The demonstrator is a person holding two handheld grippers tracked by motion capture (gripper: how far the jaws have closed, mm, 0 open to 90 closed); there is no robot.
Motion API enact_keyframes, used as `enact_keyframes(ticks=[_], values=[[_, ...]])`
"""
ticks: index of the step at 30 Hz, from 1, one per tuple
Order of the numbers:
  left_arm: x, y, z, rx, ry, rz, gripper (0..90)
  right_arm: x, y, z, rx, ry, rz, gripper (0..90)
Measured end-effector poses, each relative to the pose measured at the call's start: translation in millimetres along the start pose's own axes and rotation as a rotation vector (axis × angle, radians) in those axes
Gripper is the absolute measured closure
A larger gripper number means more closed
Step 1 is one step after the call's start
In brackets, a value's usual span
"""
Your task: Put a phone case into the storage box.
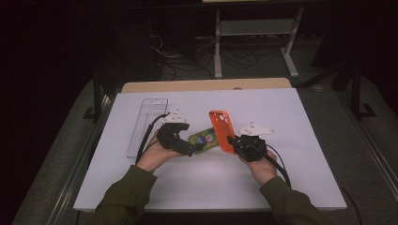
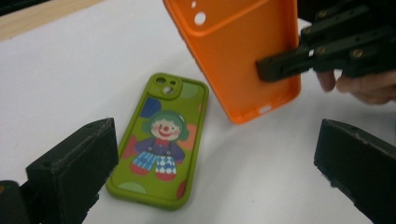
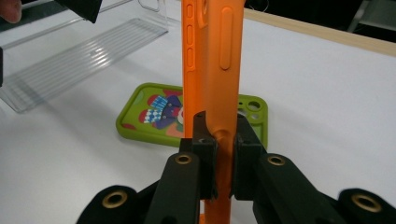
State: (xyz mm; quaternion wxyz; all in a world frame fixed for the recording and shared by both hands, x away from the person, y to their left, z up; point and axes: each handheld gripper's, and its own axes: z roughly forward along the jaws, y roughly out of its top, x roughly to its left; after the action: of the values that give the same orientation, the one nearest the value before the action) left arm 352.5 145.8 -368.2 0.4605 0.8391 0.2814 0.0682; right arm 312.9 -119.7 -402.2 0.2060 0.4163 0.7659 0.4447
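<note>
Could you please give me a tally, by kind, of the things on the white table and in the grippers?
Phone cases: 2, an orange case held in the right gripper and a green clown case lying flat on the table.
Clear plastic trays: 1, the clear tray at the left.
Total: 3

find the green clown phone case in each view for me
High view: green clown case lies mid-table between the two grippers.
Left gripper view: lower centre, flat on the white table.
Right gripper view: centre-left, behind the orange case.
Shared landmark: the orange case, clamped by the right gripper.
</note>
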Motion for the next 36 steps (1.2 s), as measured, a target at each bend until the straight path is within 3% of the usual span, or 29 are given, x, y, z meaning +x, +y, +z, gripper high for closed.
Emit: enact_keyframes(ticks=[11,15,18,36], values=[[12.2,17.9,0.0,-0.064,0.006,-0.031,0.0,8.8,12.2,16.7,-0.019,0.006,0.035,81.7],[13.9,22.9,2.5,-0.087,0.009,-0.049,0.0,13.2,15.4,20.9,-0.027,0.010,0.017,81.7],[15.1,22.2,7.4,-0.101,0.011,-0.067,0.0,18.0,15.8,21.5,-0.029,0.017,0.016,81.7],[8.6,21.7,21.8,-0.134,-0.017,-0.077,0.0,34.9,15.7,20.2,-0.030,0.046,0.004,81.7]])
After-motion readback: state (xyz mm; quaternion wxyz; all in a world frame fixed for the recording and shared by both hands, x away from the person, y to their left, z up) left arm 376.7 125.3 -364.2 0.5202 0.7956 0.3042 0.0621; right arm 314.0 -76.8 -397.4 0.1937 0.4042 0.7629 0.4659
